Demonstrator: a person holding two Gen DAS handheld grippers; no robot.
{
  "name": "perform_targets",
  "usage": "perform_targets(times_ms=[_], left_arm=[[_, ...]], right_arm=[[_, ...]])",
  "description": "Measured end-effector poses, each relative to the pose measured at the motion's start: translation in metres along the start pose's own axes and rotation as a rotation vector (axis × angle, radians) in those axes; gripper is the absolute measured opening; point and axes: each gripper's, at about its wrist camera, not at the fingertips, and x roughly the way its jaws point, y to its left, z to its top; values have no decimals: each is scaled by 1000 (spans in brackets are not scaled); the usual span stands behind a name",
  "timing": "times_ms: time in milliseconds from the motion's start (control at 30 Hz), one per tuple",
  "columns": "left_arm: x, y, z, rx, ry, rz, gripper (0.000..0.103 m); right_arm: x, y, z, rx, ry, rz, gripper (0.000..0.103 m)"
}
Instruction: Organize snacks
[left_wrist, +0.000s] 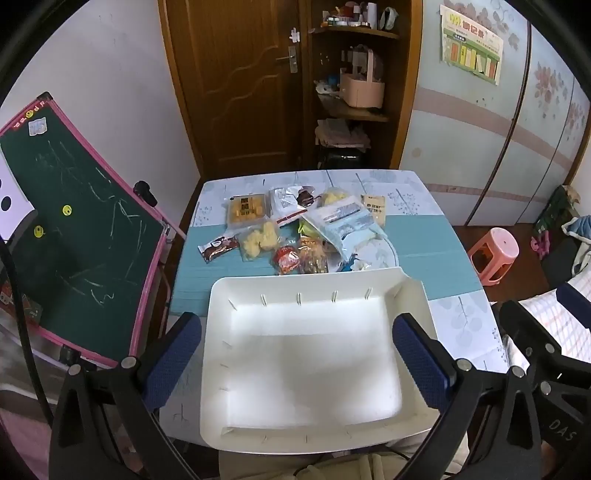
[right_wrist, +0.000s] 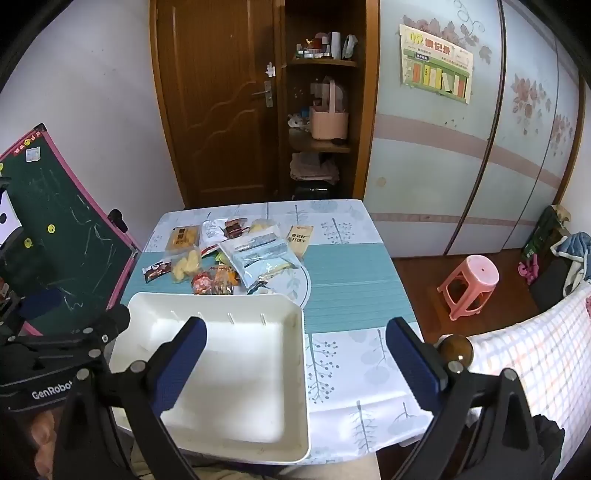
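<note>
An empty white tray (left_wrist: 295, 432) sits at the table's near edge; it also shows in the right wrist view (right_wrist: 295, 387). Beyond it lies a pile of snack packets (left_wrist: 295, 229), also seen in the right wrist view (right_wrist: 229, 254): a yellow cracker pack (left_wrist: 246, 210), a large pale blue bag (left_wrist: 347, 225), a brown bar (left_wrist: 218, 248), a red packet (left_wrist: 288, 260). My left gripper (left_wrist: 297, 365) is open and empty above the tray. My right gripper (right_wrist: 295, 365) is open and empty over the tray's right rim.
The table (right_wrist: 351, 280) has a teal and leaf-print cloth. A green chalkboard easel (left_wrist: 74, 236) stands at its left. A pink stool (right_wrist: 471, 286) stands on the floor to the right. A wooden door and shelf (left_wrist: 347, 92) are behind the table.
</note>
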Motion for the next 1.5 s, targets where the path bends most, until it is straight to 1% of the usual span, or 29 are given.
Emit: perform_targets(times_ms=[100, 133, 233, 333, 367, 567, 1500], left_arm=[[0, 2, -3, 7, -1, -6, 103], [3, -1, -6, 12, 8, 6, 103], [2, -8, -11, 23, 11, 7, 103], [13, -8, -7, 31, 45, 6, 103], [13, -9, -8, 31, 45, 6, 103], [18, -9, -8, 10, 58, -17, 103], [22, -3, -7, -17, 85, -34, 103]], right_arm=[[0, -1, 0, 2, -2, 3, 98], [0, -1, 0, 2, 0, 3, 98], [3, 0, -2, 2, 7, 3, 98], [5, 2, -1, 3, 9, 5, 98], [6, 4, -1, 3, 10, 4, 98], [9, -2, -2, 6, 24, 16, 98], [17, 0, -4, -2, 55, 35, 98]])
